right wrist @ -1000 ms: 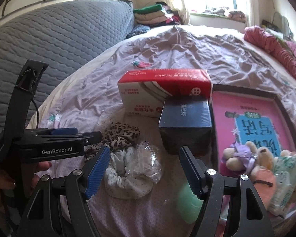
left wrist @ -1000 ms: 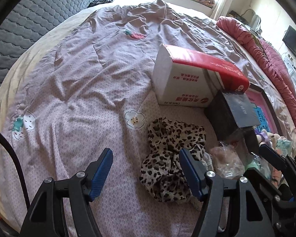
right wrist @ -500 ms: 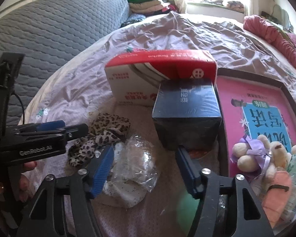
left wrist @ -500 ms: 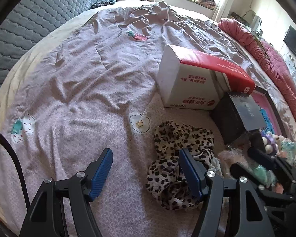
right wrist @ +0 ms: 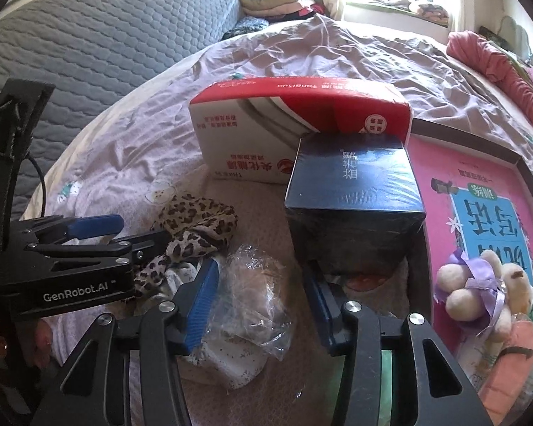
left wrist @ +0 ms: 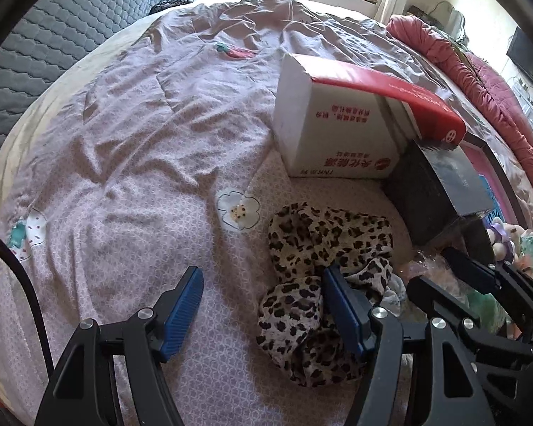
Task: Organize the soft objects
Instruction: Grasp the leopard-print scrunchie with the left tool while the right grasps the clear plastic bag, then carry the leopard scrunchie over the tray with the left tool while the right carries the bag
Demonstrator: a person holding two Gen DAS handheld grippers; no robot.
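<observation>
A leopard-print scarf (left wrist: 323,245) lies crumpled on the lilac bedsheet (left wrist: 142,177). My left gripper (left wrist: 263,305) hangs open just above the sheet; its right finger overlaps the scarf's edge and nothing sits between the pads. In the right wrist view the scarf (right wrist: 195,220) lies beside a crinkled clear plastic bag (right wrist: 256,291) that rests on a white speckled cloth (right wrist: 234,362). My right gripper (right wrist: 261,301) straddles that bag with its jaws closing. The left pad is at the bag's edge and the right pad stands clear of it. The left gripper (right wrist: 89,227) shows at the left.
A red-and-white carton (right wrist: 284,135) and a dark blue box (right wrist: 351,184) stand right behind the soft things. A pink book in a dark tray (right wrist: 479,191), a plush toy (right wrist: 476,287) and a pink blanket (left wrist: 479,81) are to the right, a grey quilted headboard (right wrist: 106,35) to the left.
My right gripper has sunk toward the plastic bag and its jaws have narrowed around it. The left gripper has barely shifted and keeps the same opening.
</observation>
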